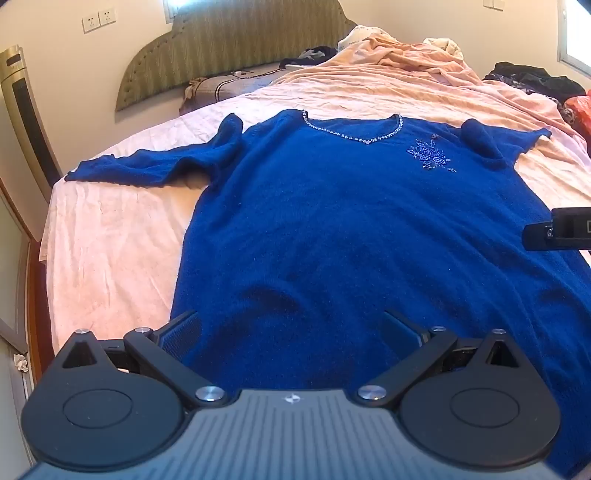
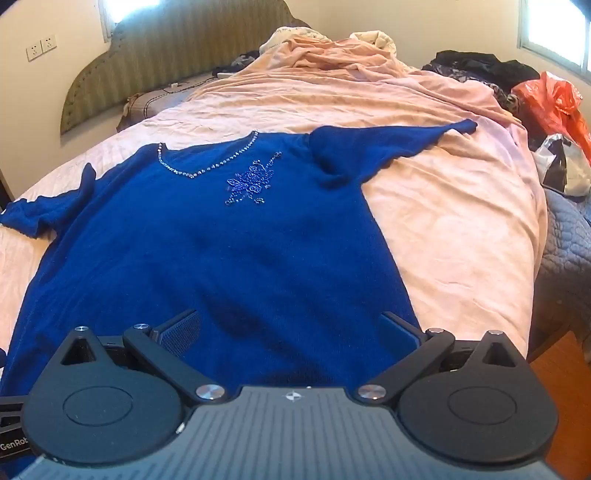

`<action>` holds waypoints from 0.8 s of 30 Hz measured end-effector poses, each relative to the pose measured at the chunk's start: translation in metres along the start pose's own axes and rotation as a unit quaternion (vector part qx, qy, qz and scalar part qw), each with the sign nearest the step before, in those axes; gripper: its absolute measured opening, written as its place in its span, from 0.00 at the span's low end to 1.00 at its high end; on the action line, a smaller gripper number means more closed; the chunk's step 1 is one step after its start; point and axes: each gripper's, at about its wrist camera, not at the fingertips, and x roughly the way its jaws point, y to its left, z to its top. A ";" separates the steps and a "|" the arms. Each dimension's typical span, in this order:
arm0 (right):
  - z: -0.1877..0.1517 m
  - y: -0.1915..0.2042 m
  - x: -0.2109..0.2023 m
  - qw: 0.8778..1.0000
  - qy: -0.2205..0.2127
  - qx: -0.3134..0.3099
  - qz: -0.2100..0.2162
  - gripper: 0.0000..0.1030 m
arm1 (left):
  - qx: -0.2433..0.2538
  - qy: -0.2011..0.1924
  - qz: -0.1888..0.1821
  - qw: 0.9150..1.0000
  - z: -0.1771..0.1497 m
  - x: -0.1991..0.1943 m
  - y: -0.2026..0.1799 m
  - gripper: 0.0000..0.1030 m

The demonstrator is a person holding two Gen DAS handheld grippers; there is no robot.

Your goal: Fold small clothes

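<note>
We count one blue sweater (image 1: 332,221) with two sleeves, one bed (image 1: 110,258), one headboard (image 1: 229,40), two grippers: left (image 1: 291,328) and right (image 2: 291,328), two wall sockets (image 1: 99,18), one orange bag (image 2: 550,99).

sweater (image 1: 332,229): royal blue, silver-beaded neckline, blue beaded motif | bedsheet (image 1: 110,251): pale pink | headboard (image 1: 229,40): olive, striped | plastic bag (image 2: 554,103): orange
</note>
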 end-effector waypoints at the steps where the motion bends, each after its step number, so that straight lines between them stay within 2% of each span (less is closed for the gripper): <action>1: 0.000 0.001 0.000 1.000 -0.002 -0.001 -0.004 1.00 | 0.000 -0.002 0.003 1.000 0.000 0.000 0.000 1.00; 8: -0.007 -0.005 0.000 1.000 0.003 0.010 0.008 1.00 | -0.004 0.001 0.006 1.000 -0.004 -0.001 -0.001 1.00; 24: -0.006 -0.010 0.001 1.000 0.011 0.027 0.007 1.00 | -0.005 0.004 0.006 1.000 -0.006 -0.001 0.003 1.00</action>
